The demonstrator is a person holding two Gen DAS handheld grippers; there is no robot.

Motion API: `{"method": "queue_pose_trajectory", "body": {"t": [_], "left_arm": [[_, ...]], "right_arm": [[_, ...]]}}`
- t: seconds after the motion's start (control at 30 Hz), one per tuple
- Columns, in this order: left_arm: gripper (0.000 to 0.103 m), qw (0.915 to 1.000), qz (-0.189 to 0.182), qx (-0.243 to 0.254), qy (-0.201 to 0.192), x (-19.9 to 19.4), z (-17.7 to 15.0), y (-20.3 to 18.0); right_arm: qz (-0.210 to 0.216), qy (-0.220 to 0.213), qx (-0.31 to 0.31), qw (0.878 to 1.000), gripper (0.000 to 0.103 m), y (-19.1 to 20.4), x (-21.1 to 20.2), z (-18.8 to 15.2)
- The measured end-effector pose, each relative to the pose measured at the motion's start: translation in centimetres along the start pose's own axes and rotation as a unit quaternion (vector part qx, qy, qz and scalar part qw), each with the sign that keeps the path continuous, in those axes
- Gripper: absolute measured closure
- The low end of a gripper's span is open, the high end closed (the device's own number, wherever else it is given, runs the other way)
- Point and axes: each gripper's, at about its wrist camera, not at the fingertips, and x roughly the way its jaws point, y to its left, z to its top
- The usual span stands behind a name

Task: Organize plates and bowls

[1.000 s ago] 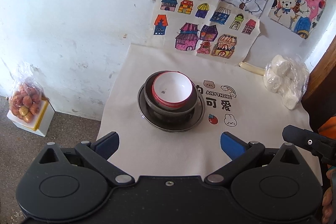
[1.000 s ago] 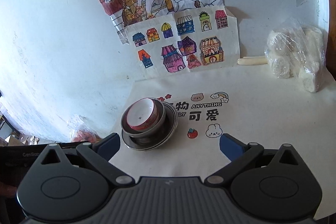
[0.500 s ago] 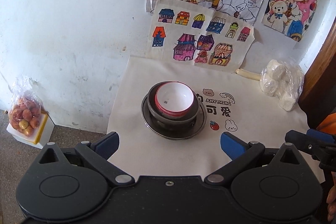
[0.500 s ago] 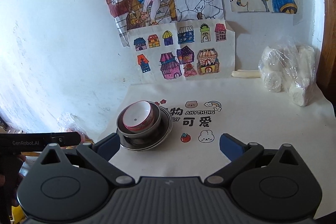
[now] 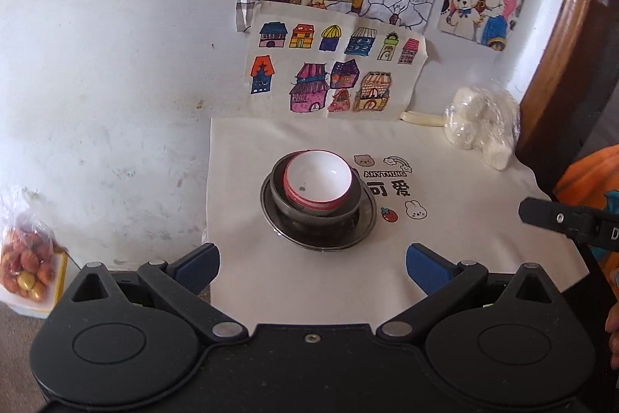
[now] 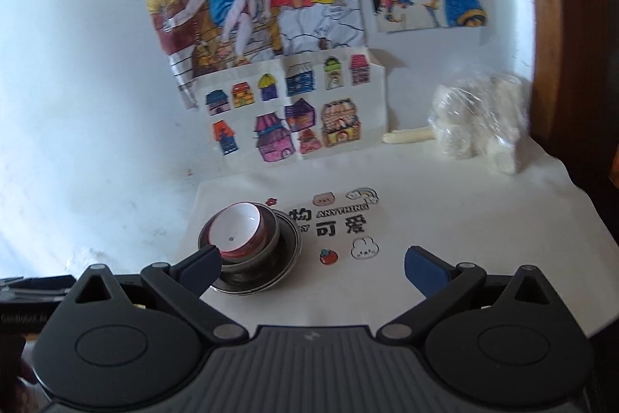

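A home: children's drawings [image 5: 340, 80] taped on the whitewashed wall [image 5: 116, 45] above a cloth-covered table [image 5: 464, 239].

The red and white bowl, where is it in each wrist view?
Left wrist: red and white bowl sits centre, nested in the metal bowl, ahead of the open left claw.
Right wrist: the bowl sits left of centre.
Shared landmark: the strawberry print on the cloth.

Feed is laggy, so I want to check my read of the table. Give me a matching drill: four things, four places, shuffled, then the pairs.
Things:
1. red-rimmed bowl
2. metal bowl
3. metal plate
4. plastic bag

Places:
A. bottom of the stack
B. far right corner of the cloth
C. top of the stack
D. middle of the stack

Pairs: 1-C, 2-D, 3-A, 4-B
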Motion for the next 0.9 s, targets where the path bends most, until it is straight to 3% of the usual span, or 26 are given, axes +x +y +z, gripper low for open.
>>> {"method": "queue_pose_trajectory", "body": {"t": [0.4,0.9], "left_arm": [[0.001,0.9987,-0.039,0.031,-0.009,-1.8,-1.0,3.1],[0.001,0.9980,-0.053,0.032,0.014,-1.7,-2.4,4.6]], "right_arm": [[-0.057,-0.017,-0.004,0.998,0.000,4.2,-3.2,-2.7],[-0.070,-0.012,-0.016,0.997,0.000,6.6,-5.4,-5.0]]}}
